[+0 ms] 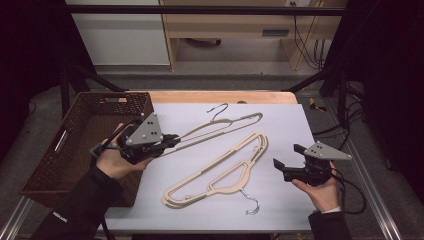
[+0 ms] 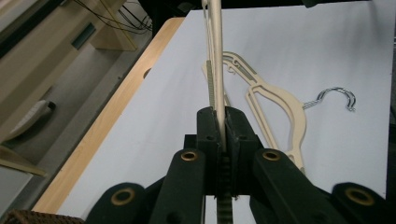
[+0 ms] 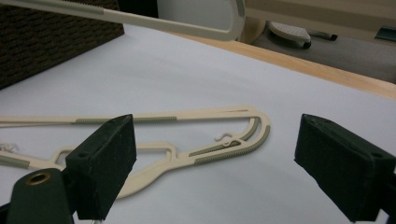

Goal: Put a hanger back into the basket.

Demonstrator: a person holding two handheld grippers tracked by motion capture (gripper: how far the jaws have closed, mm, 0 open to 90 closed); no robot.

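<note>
My left gripper [image 1: 172, 141] [image 2: 222, 119] is shut on one end of a beige hanger [image 1: 220, 127] [image 2: 215, 56], which is lifted off the white table top [image 1: 290, 125] and reaches away toward the back. Its wire hook [image 1: 220, 110] points to the far side. A second beige hanger [image 1: 220, 172] [image 2: 280, 105] [image 3: 177, 154] lies flat in the middle of the table, its metal hook [image 1: 251, 205] [image 2: 337, 95] near the front edge. My right gripper [image 1: 287, 155] [image 3: 219, 161] stands open to the right of that hanger's upper end, nothing between its pads.
A dark brown woven basket [image 1: 75, 115] [image 3: 46, 42] sits at the table's left side, beside my left hand. The table's wooden back edge [image 1: 220, 96] shows behind the white sheet. Black frame bars run around the table, and cables trail at the right.
</note>
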